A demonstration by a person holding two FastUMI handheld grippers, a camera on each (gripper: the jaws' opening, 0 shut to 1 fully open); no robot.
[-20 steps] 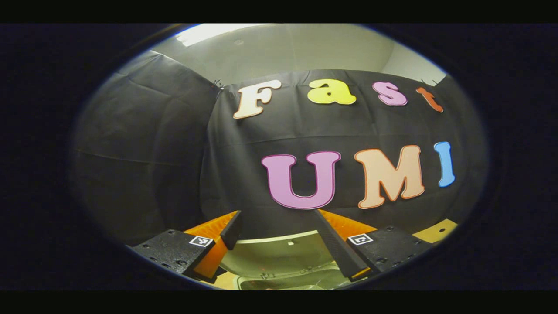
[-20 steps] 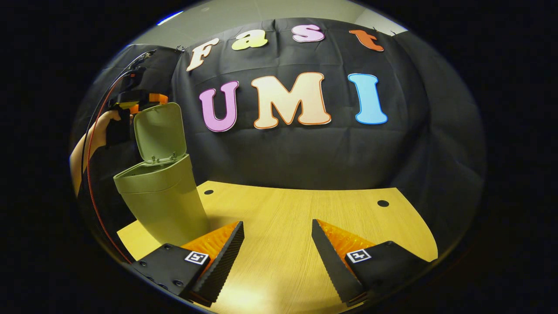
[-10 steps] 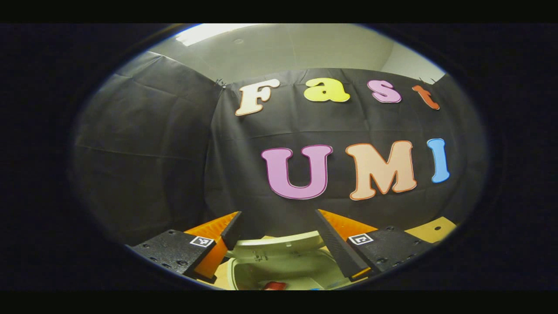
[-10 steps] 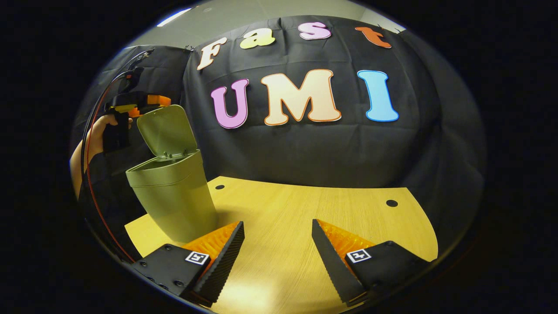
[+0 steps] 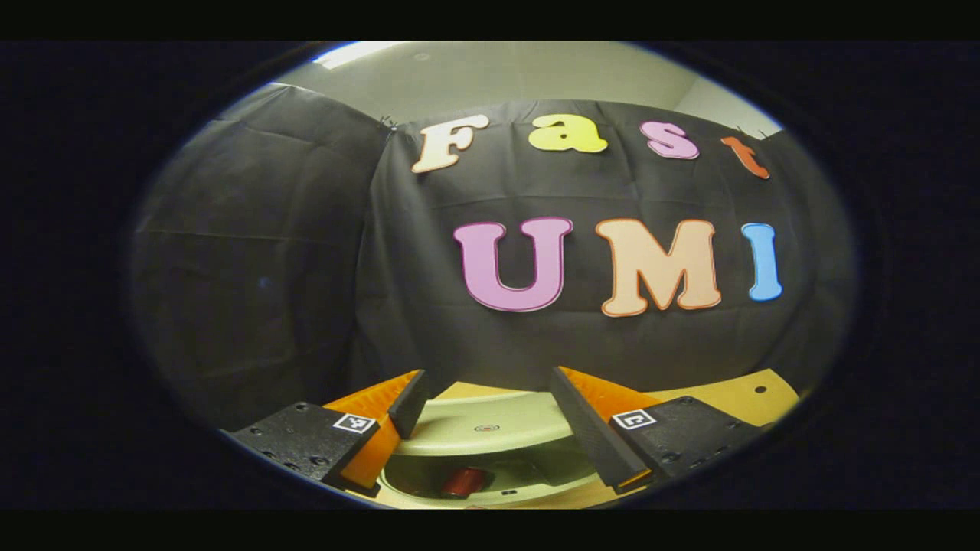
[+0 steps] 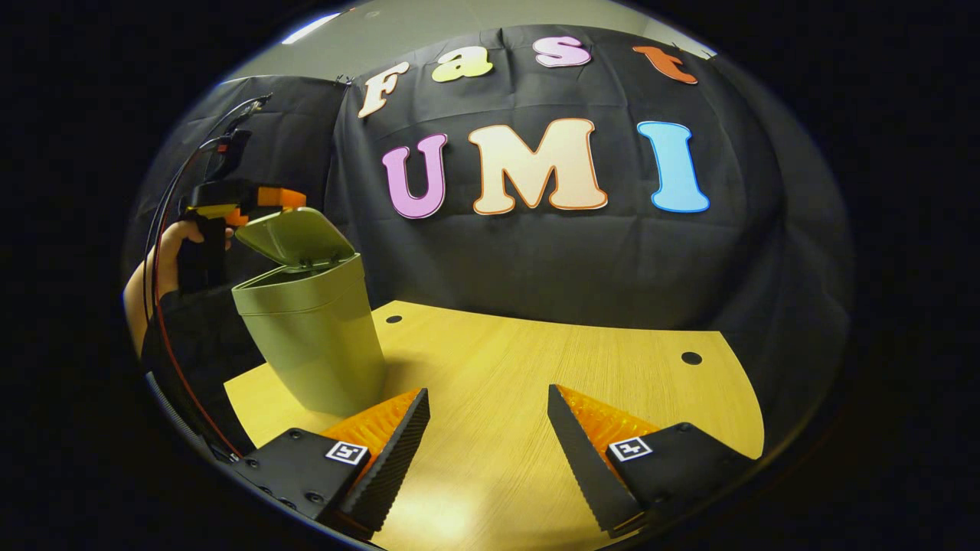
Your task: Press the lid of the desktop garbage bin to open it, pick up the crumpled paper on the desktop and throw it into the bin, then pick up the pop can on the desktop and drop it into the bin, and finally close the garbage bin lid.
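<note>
Garbage bin point(image 6: 314, 344): olive green, upright at the left end of the wooden tabletop point(image 6: 536, 383), its lid point(image 6: 295, 237) hinged at the back and tilted partly down over the mouth; pop can point(image 5: 463, 482), red, lies inside under the lid edge. Left tongs point(image 5: 490, 428): spread, empty, held at the raised lid from above; in the right gripper view they sit at the lid's upper edge point(image 6: 264, 200), gripped by a hand point(image 6: 172, 245). Right tongs point(image 6: 490, 451): spread, empty, low over bare tabletop, well apart from the bin.
</note>
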